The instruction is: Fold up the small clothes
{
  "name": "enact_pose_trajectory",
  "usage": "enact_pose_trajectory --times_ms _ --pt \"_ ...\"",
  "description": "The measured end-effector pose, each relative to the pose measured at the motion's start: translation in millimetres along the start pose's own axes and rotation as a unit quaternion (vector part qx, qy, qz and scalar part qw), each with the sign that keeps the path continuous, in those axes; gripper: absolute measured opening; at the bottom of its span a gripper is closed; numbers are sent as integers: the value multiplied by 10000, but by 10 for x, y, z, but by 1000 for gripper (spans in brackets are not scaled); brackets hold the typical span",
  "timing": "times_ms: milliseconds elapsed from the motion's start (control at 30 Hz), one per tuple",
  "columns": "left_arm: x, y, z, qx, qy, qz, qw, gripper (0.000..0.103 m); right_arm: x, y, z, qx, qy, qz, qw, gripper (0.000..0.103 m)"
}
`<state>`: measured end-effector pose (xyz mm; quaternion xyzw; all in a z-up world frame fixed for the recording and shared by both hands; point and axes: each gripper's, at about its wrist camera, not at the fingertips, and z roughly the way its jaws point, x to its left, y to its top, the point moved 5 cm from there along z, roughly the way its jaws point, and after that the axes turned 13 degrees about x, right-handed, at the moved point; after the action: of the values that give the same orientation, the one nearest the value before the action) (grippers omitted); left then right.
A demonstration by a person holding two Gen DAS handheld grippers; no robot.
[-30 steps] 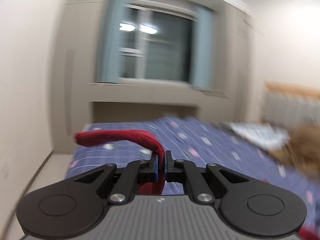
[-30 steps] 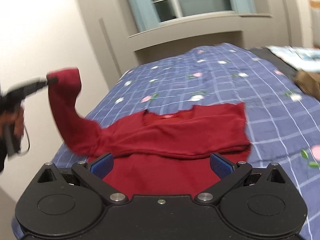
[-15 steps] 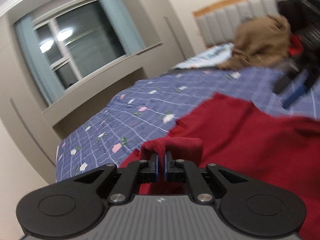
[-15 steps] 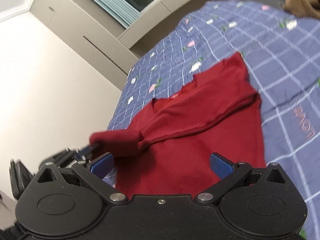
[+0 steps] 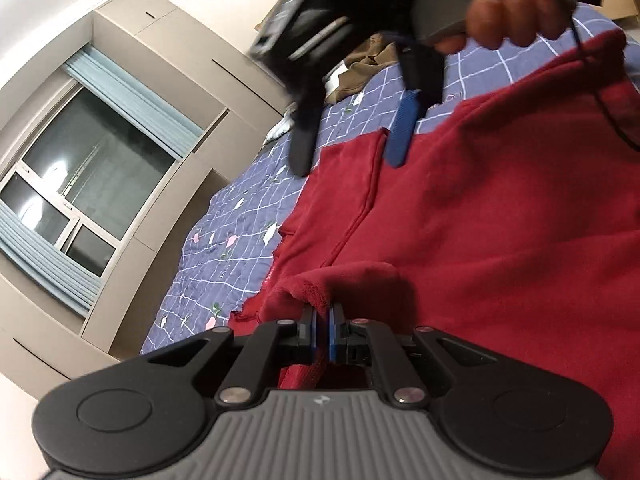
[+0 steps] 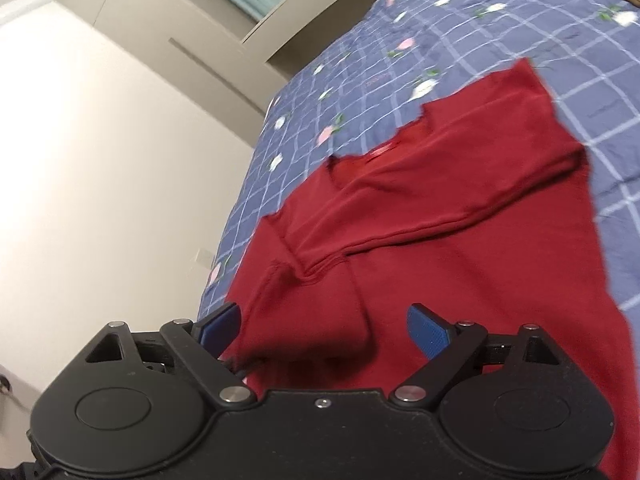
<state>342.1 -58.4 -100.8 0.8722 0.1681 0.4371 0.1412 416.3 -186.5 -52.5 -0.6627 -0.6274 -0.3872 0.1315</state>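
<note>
Red sweater (image 6: 460, 248) spread on the checked bedspread (image 6: 400, 64), ahead of and beneath both pairs of jaws. Soft, light knit, likely to sag and crease; best taken at cuffs and hems. Left gripper (image 5: 322, 316) is clenched on a bunched sleeve end (image 5: 316, 288). Right gripper (image 6: 326, 330) is spread wide, holding nothing, over the body. The lower hem is cut off; the far sleeve is blurred.

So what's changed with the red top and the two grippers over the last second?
The left gripper, shut on the sleeve cuff, carried it from raised in the air down and across onto the red top, folding the sleeve over the body. The right gripper stayed open, holding nothing, and closed in over the top. The blue floral bedspread stayed as it was.
</note>
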Motion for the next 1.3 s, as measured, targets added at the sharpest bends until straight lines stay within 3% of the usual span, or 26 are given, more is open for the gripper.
enact_pose_trajectory --times_ms 300,400,500,567,633,667,767,867,967,1000,1067,1167,1300 --pt "-57 6 -32 -27 -74 68 9999 5 484 424 592 543 -475 -576 9957 92" --pt "-67 -1 -38 -32 -71 67 9999 5 625 563 829 888 -836 -892 9885 94" --pt "-62 -6 -32 -47 -54 58 10000 5 672 596 1025 1294 -1396 -1264 9736 91" --pt "-30 2 -6 -57 -43 29 10000 5 648 548 1087 1466 -1618 -1469 9648 76" --pt "-46 -5 -63 -65 -31 -23 10000 5 603 487 1104 1594 -1756 -1592 9583 27" --pt "-37 -4 -62 -63 -27 -63 10000 5 571 472 1086 1565 -1795 -1584 9582 14" --pt "4 9 -52 -44 -43 -313 9995 6 500 524 935 1228 -1551 -1320 9713 6" --pt "88 11 -43 33 -174 -847 9963 17 548 640 642 593 -1241 -1256 9825 5" --pt "247 -25 -45 137 -495 -1819 9820 36 664 770 329 -22 -1070 -1421 9841 5" --pt "311 -47 -47 155 -579 -2161 9745 46 716 819 214 -259 -1006 -1509 9831 5" --pt "441 -108 -55 212 -723 -2839 9559 52 822 921 22 -680 -975 -1736 9776 5" --pt "639 -253 -72 244 -1010 -3765 9206 58 978 1120 -258 -1308 -899 -2087 9650 5" --pt "920 -558 -65 297 -1314 -4738 8703 77 1069 1293 -534 -1805 -816 -2501 9477 5"
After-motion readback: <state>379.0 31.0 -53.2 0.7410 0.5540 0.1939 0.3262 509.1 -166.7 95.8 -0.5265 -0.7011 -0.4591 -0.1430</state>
